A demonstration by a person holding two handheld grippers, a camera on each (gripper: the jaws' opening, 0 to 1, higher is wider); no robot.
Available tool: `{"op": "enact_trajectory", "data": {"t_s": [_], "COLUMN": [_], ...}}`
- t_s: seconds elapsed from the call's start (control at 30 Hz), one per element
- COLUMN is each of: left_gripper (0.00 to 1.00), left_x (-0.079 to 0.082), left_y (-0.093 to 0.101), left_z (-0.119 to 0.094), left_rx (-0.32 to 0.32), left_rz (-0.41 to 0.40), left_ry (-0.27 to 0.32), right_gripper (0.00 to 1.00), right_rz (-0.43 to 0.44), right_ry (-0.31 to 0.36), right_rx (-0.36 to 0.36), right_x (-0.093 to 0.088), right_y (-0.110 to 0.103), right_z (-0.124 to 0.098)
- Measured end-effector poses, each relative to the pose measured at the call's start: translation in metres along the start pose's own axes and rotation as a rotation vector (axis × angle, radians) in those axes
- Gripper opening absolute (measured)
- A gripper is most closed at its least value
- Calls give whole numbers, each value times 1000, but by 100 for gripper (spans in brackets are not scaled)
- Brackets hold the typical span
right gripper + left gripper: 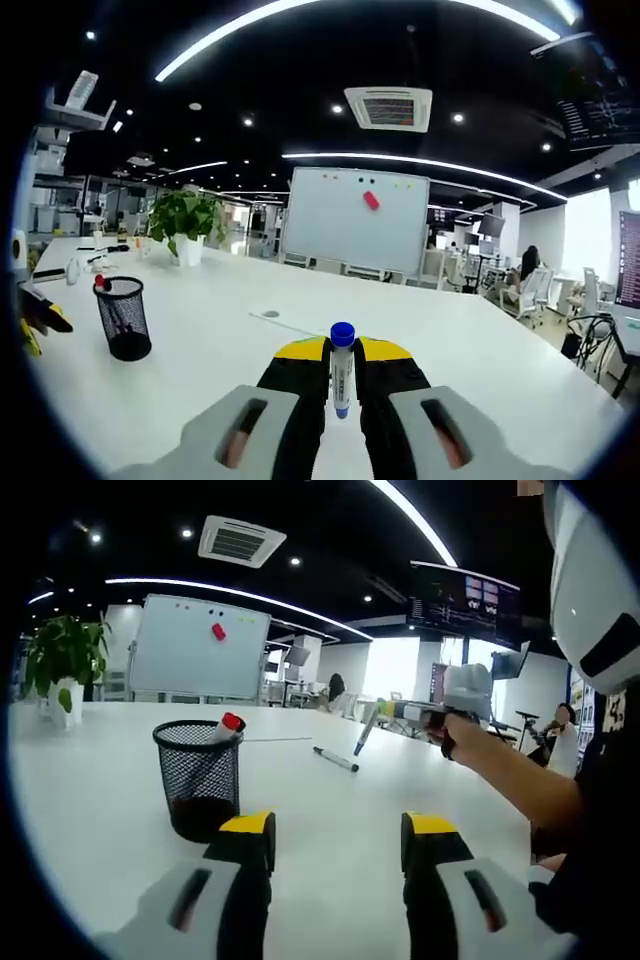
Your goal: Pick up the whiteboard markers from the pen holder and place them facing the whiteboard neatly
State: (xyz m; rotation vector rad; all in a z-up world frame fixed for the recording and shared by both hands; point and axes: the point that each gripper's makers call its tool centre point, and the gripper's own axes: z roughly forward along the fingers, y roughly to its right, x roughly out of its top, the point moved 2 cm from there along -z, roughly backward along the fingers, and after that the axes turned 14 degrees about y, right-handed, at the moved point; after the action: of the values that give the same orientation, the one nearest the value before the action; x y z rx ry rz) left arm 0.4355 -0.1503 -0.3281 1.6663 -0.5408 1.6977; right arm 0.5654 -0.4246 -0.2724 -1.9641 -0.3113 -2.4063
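In the left gripper view, the left gripper (338, 842) is hovering low over the white worktop (100, 810), its yellow-tipped jaws standing wide apart with nothing between them. Just ahead and to the left, the black mesh pen holder (199, 778) is standing upright on the worktop, and a red-capped marker (229, 724) is poking out above its rim. Beyond it, a black marker (335, 759) is lying flat on the worktop, well apart from the holder. Out to the right, the person's hand (462, 732) is carrying the right gripper above the worktop, with a blue-capped marker (364, 733) slanting down from it.

In the right gripper view, the right gripper (342, 372) is clamping that blue-capped marker (342, 369) tight between its jaws, cap pointing away from the camera. Off to the left, the pen holder (124, 318) is sitting with its red cap showing. Farther back, a potted plant (184, 225) is resting on the worktop, and the whiteboard (356, 220) is standing beyond the far edge.
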Motion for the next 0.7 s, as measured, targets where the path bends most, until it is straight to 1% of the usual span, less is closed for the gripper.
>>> {"op": "enact_trajectory", "data": {"t_s": [0.27, 0.5, 0.7], "left_gripper": [51, 51, 51], "left_x": [-1, 1, -2], "left_y": [6, 4, 4], "left_z": [1, 1, 0], "left_rx": [-27, -20, -13], "left_rz": [12, 11, 5], "left_ry": [-7, 0, -7], "right_gripper": [13, 13, 13], "right_rz": [-5, -2, 1], "right_ry": [6, 0, -6], "right_rx": [-16, -12, -10], "right_x": [3, -2, -5], "right_y": [4, 2, 1], "right_z": [-1, 0, 1]}}
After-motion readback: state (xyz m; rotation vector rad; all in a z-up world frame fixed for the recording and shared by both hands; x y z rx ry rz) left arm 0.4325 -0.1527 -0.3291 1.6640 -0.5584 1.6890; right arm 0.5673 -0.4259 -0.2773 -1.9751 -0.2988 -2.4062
